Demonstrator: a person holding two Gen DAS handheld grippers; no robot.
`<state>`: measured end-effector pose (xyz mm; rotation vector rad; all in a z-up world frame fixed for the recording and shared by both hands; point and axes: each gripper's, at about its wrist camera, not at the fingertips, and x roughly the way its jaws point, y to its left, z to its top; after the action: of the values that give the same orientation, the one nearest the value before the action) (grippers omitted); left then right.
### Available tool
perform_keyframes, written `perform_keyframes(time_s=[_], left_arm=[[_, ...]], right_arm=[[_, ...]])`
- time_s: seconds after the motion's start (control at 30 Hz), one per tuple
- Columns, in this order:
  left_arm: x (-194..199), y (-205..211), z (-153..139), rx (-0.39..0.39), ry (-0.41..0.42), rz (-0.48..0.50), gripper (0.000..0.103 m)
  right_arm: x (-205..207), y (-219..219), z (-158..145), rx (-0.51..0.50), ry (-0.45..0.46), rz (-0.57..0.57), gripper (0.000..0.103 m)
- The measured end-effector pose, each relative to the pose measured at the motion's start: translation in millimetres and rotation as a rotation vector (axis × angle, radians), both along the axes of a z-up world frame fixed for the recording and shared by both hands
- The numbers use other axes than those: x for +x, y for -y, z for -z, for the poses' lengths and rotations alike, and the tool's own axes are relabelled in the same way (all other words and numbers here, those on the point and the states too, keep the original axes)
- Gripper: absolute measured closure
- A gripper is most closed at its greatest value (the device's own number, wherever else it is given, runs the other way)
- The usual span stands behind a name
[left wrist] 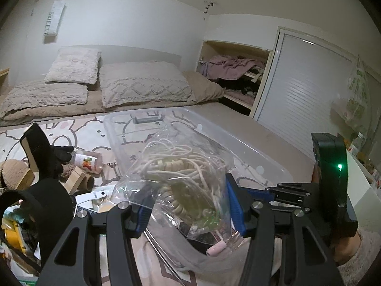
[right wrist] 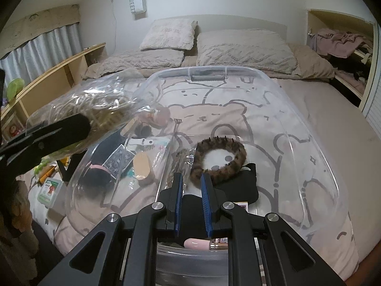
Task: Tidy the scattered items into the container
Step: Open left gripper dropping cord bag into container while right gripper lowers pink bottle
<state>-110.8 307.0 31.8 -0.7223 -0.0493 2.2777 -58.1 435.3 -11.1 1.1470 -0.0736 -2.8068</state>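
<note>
Right under my left lens, my left claw (left wrist: pixel 190 205) is clamped on a clear plastic bag (left wrist: pixel 181 166) stuffed with pale cord and beads, blue pads biting both sides of it. Just ahead of the fingertips lies the clear container (left wrist: pixel 152 128), resting on the bear-print bedspread (left wrist: pixel 71 133). Off to the claw's left there is more scatter: a small pink bottle (left wrist: pixel 88 162) and a cardboard tube (left wrist: pixel 81 181), both well outside the bin.

Over to the right wrist: my right claw (right wrist: pixel 191 190) has its pads drawn together with nothing between them, poised inside the container's (right wrist: pixel 316 157) near rim. Directly ahead of its tips, on the bin floor, sits a brown furry ring (right wrist: pixel 221 159); a black cloth (right wrist: pixel 247 186) lies to the right of the tips. Up to the left the bag (right wrist: pixel 95 100) hangs over the bin's left rim.

So I'd call this the carry-and-drop step. Next I need the bag fully over open floor, then part the left pads.
</note>
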Motion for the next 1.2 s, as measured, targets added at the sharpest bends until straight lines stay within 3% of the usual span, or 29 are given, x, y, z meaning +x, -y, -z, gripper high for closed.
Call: perform_keyframes(time_s=[0.27, 0.43, 0.77, 0.83, 0.87, 0.9, 0.93, 1.2], left_arm=[[-15, -23, 3, -0.057, 0.044, 0.049, 0.048], [-21, -41, 9, -0.143, 0.050, 0.069, 0.048], [-27, -73, 27, -0.260, 0.156, 0.161, 0.047], [-26, -74, 28, -0.273, 0.158, 0.145, 0.038], [-26, -73, 26, -0.273, 0.150, 0.126, 0.032], [-26, -71, 24, -0.273, 0.143, 0.105, 0.018], [-27, -69, 21, -0.264, 0.136, 0.090, 0.014], [-27, -55, 11, -0.239, 0.129, 0.079, 0.014]], right_arm=[[-2, -2, 4, 0.043, 0.010, 0.007, 0.086], [-2, -9, 6, 0.053, 0.019, 0.016, 0.086], [-1, -10, 9, 0.046, 0.042, 0.008, 0.086], [-2, -10, 9, 0.045, 0.059, 0.005, 0.086], [-2, -10, 9, 0.046, 0.070, 0.004, 0.086], [-3, -10, 9, 0.047, 0.080, 0.003, 0.086], [-3, -10, 10, 0.047, 0.090, 0.003, 0.086], [-3, -10, 11, 0.048, 0.101, 0.001, 0.086]])
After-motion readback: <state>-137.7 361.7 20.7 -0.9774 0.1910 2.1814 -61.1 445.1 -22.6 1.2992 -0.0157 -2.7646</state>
